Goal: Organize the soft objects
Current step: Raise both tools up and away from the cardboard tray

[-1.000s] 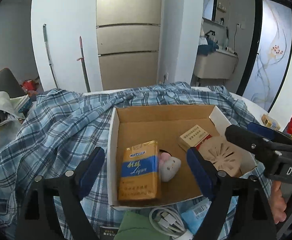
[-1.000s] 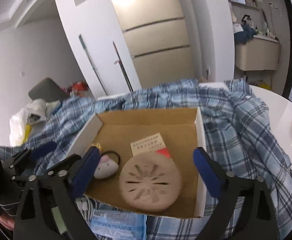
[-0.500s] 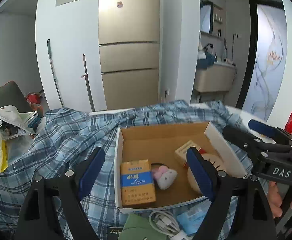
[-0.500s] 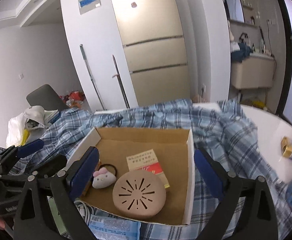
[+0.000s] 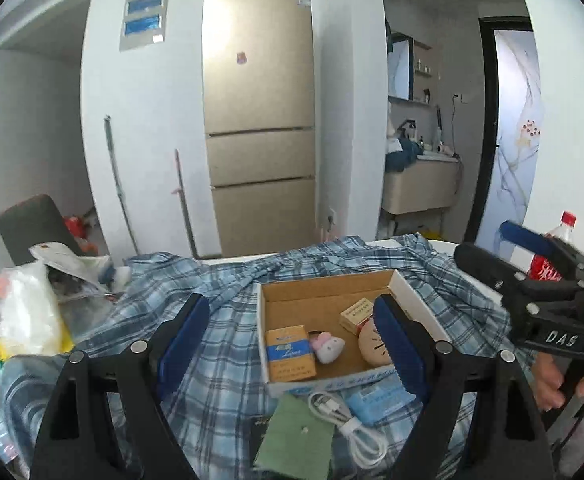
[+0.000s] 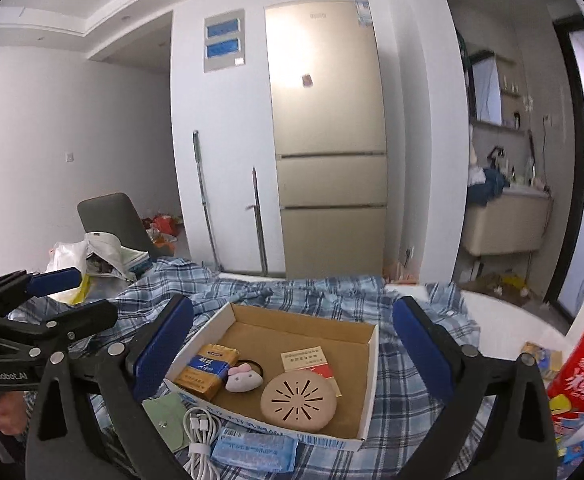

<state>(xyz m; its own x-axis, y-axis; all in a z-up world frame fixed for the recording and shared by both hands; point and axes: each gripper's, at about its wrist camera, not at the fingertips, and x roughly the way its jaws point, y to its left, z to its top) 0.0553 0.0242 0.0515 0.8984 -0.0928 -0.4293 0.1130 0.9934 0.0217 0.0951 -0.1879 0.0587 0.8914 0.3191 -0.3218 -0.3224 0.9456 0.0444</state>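
Cardboard box (image 6: pixel 367 368) sits lower centre of frame on blue plaid cloth (image 6: pixel 331 292). Inside: yellow-blue pack (image 6: pixel 206 370) at left, white-pink plush (image 6: pixel 244 378) just beside it, round beige disc (image 6: pixel 299 400) in front, red-white pack (image 6: pixel 305 359) behind disc. Green pouch (image 6: pixel 168 418), white cable (image 6: pixel 200 432), blue packet (image 6: pixel 254 452) lie before box. Left tool (image 5: pixel 292 340) jaws wide apart, nothing between. Right tool (image 6: pixel 292 344) jaws wide apart too, empty. Red bottle (image 6: pixel 579 376) at right edge.
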